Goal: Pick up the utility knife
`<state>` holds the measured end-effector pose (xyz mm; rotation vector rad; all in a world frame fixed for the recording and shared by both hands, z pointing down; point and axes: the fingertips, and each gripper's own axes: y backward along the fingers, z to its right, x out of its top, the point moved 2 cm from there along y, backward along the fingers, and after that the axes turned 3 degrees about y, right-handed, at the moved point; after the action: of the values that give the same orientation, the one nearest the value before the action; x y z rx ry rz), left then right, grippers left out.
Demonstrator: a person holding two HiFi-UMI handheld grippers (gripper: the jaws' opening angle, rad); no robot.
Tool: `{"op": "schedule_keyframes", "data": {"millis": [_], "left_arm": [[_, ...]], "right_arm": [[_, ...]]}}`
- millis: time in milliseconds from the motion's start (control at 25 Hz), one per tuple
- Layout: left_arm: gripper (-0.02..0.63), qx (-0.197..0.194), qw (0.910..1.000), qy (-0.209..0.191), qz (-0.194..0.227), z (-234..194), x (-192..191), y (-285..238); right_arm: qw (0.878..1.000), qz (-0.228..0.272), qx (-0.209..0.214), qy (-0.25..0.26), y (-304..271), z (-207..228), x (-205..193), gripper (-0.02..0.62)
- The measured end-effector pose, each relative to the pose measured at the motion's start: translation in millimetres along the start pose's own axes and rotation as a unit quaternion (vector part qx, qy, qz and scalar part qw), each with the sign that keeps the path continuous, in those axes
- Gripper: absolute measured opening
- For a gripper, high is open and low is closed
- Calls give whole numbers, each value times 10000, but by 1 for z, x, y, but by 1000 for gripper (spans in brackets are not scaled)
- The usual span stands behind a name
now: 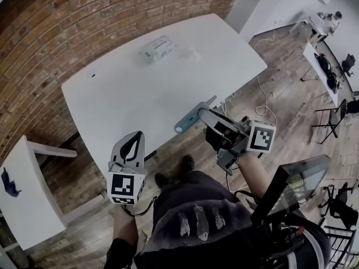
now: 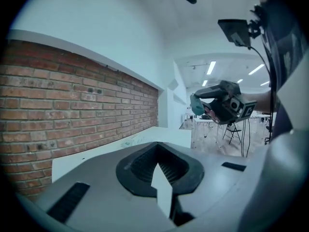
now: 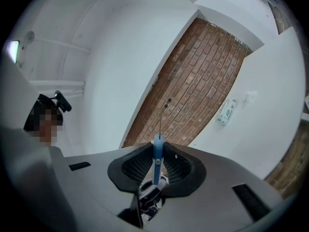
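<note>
**Utility knife** (image 1: 192,117): centre of the head view, over the near edge of the white table (image 1: 140,88). Clamped between the jaws of the right gripper (image 1: 208,120).
**Long axis:** continues the jaws' line, blade end toward upper left.
**Left gripper** (image 1: 133,142): lower left, jaws pressed together on nothing, well apart from the knife.
**Judgement:** knife appears lifted.

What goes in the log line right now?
right claw: shut on utility knife | left claw: shut, empty | utility knife: off table
</note>
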<state>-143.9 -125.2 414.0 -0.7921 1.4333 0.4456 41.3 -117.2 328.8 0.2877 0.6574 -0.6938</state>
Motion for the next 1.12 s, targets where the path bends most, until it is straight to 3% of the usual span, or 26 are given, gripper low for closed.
{"op": "schedule_keyframes", "data": {"millis": [160, 440, 720, 1120], "left_arm": [[-5, -11, 9999, -111, -90, 9, 4, -1], [-6, -40, 9998, 36, -216, 39, 18, -21], [-5, -118, 9979, -202, -596, 90, 30, -56], [-5, -248, 9898, -857, -1109, 158, 43, -122]], "right_arm": [[9999, 116, 86, 36, 11, 3, 7, 69], [9985, 311, 397, -234, 39, 24, 28, 69], [9949, 459, 596, -665, 80, 55, 49, 69], [9872, 714, 762, -1203, 139, 108, 86, 69]]}}
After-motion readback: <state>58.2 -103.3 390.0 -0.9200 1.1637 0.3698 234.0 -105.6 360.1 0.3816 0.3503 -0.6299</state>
